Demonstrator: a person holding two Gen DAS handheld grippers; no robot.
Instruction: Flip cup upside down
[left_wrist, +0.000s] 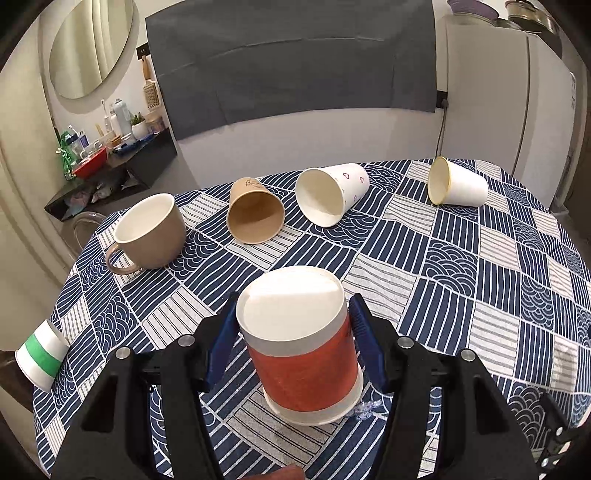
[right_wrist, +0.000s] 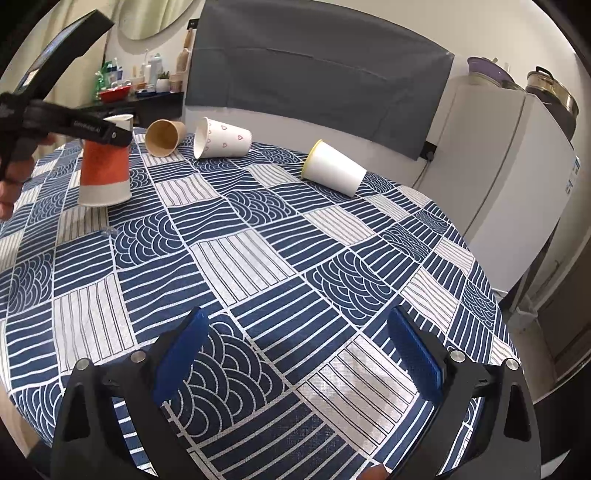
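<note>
An orange-and-white paper cup (left_wrist: 306, 354) stands upside down on the patterned tablecloth (left_wrist: 461, 280), its base up. My left gripper (left_wrist: 293, 328) has its blue pads on either side of the cup near the top, touching or nearly so. The same cup (right_wrist: 104, 170) shows in the right wrist view at the far left, with the left gripper's black body over its top. My right gripper (right_wrist: 299, 354) is open and empty, low over the tablecloth (right_wrist: 258, 236) near the front edge.
Lying on their sides at the back: a brown paper cup (left_wrist: 255, 212), a white cup with hearts (left_wrist: 330, 197), a white yellow-rimmed cup (left_wrist: 456, 182). A beige mug (left_wrist: 151, 230) tilts at left. A green-striped cup (left_wrist: 40, 356) lies at the table's left edge. A fridge (right_wrist: 513, 177) stands at right.
</note>
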